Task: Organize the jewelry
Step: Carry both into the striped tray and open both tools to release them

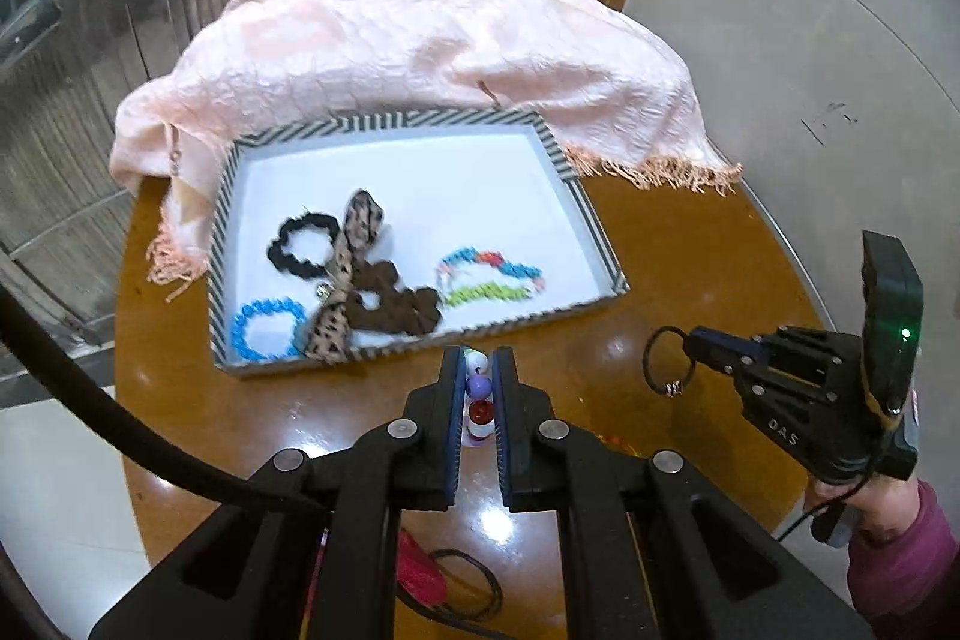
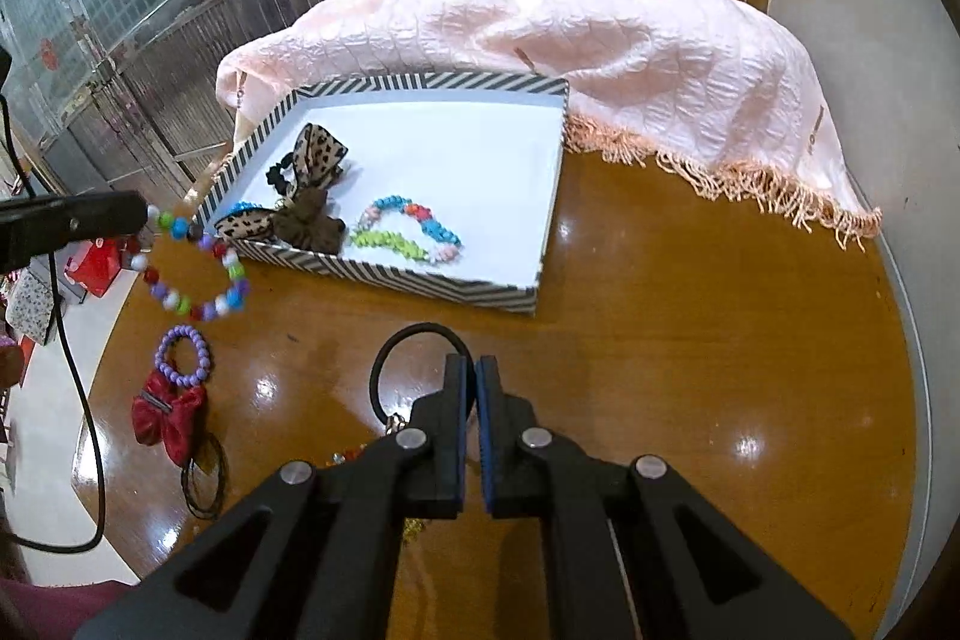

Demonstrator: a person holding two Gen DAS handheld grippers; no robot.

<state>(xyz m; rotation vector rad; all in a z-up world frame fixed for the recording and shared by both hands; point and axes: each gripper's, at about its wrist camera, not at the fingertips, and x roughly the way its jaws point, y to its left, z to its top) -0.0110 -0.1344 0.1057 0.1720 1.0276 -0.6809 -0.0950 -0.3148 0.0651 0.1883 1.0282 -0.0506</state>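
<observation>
Beaded bracelet point(image 2: 198, 268), dangling off the table, pinched in left gripper point(image 1: 479, 388): light, limp, slippery; best gripped across the beads. Black hair tie point(image 2: 399, 370), soft, stretchy, clamped in right gripper point(image 2: 471, 388). Both bound, presumably, for striped tray point(image 2: 384, 274) ahead.

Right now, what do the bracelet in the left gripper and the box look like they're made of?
The bracelet looks like glossy plastic beads, judging by their bright mixed colours and small highlights, probably strung on elastic, though no cord shows. The box looks like matte cardboard: thin straight walls, printed black-and-white stripes outside, plain white inside.
</observation>
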